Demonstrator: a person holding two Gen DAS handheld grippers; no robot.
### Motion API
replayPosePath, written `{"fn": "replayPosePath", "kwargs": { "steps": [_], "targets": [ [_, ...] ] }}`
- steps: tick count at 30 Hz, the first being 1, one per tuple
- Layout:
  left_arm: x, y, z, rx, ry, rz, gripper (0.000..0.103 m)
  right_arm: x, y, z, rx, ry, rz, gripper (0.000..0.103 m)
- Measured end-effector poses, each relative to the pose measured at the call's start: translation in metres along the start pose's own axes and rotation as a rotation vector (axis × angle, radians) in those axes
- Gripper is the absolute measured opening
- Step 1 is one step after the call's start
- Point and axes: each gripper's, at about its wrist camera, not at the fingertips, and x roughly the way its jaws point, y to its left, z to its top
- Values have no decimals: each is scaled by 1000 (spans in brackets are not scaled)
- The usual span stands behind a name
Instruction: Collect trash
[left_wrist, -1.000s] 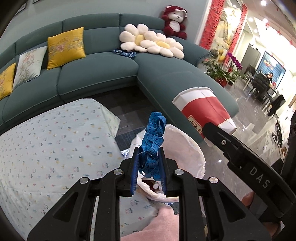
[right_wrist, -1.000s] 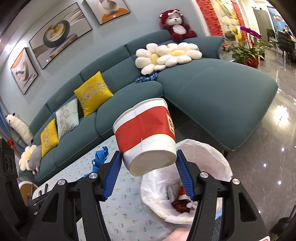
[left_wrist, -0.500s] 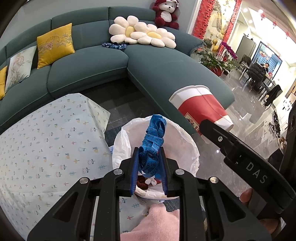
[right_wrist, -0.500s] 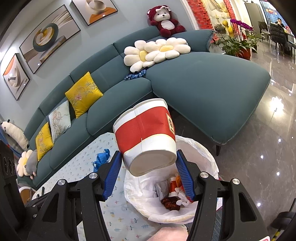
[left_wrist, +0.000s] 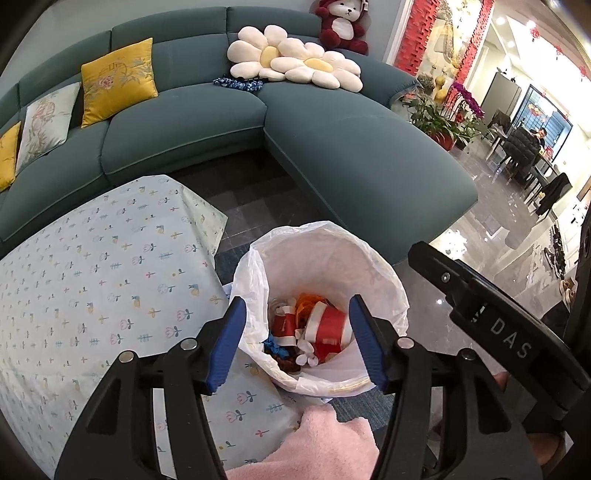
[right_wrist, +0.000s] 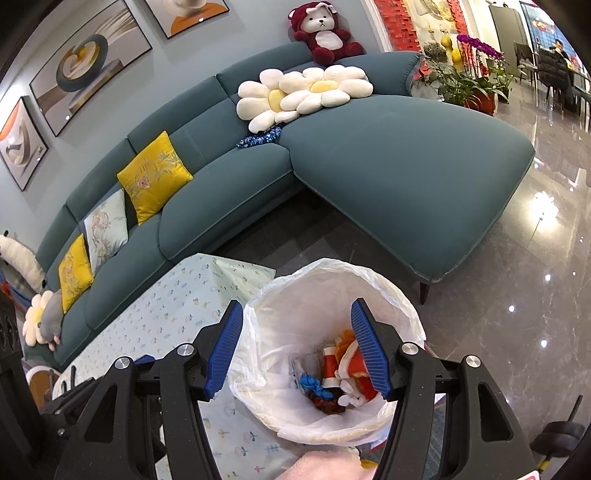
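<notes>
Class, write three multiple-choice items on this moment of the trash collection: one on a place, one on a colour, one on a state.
1. Where does the red-and-white paper cup lie?
A. on the teal sofa
B. inside the white plastic bin bag
C. on the floral tablecloth

2. What colour are the pads on the left gripper?
A. blue
B. yellow
C. green

3. What state are the left gripper and the right gripper in?
A. both shut on trash
B. one open, one shut
C. both open and empty

Key:
1 B, the cup lies among the rubbish in the bag.
2 A, both inner pads show blue.
3 C, each pair of fingers stands apart over the bag with nothing between.
</notes>
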Motion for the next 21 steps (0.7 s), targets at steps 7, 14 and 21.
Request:
{"fn": "replayPosePath", "kwargs": {
  "steps": [7,14,21],
  "targets": [
    [-9,9,-5,-10,-9,17,56,-5,1,-2,-12,16,-12,59],
    [-29,24,-13,-33,-38,47,64,-19,14,-9,-92,21,-54,67],
    [-49,40,-30,-37,-62,97,75,-31,35,-23,-209,33,-116,74]
  ]
}}
